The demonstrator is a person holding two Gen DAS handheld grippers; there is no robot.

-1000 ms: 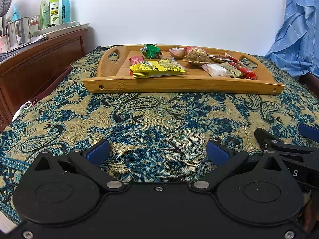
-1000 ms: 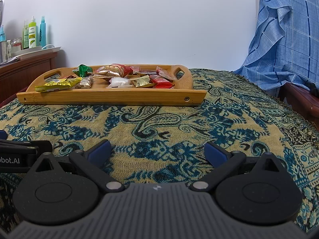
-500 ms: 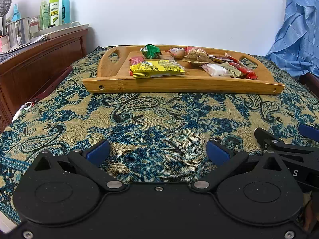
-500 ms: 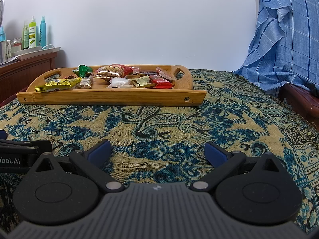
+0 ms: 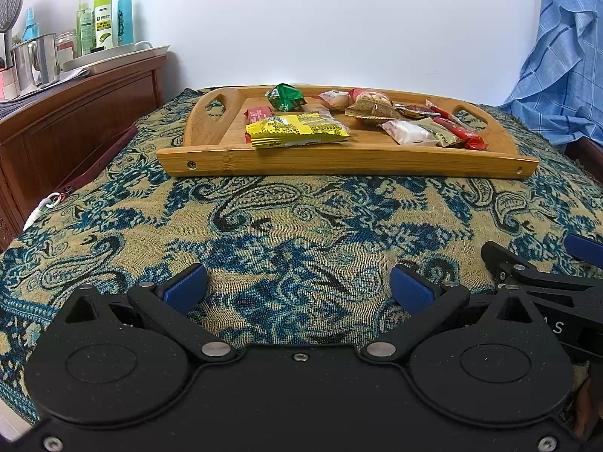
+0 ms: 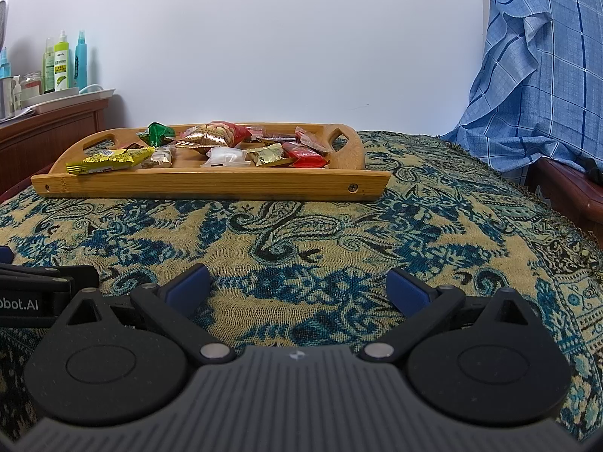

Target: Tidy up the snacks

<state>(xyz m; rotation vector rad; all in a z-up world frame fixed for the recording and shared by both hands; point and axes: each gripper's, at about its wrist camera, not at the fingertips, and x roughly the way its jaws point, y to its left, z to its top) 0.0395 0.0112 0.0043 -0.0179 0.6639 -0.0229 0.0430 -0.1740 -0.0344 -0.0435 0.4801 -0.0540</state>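
A wooden tray (image 5: 339, 160) with two handle cut-outs sits on the far part of the paisley cloth and holds several wrapped snacks: a yellow packet (image 5: 297, 131), a green one (image 5: 285, 96), a white one (image 5: 409, 132), red ones (image 5: 461, 132). The tray also shows in the right wrist view (image 6: 211, 186). My left gripper (image 5: 297, 288) is open and empty, low over the cloth, well short of the tray. My right gripper (image 6: 297, 286) is open and empty beside it, to its right.
A dark wooden cabinet (image 5: 71, 113) stands at the left with bottles (image 5: 103, 19) and a metal pot on top. A blue checked cloth (image 6: 542, 75) hangs at the right over dark furniture. A white wall is behind the tray.
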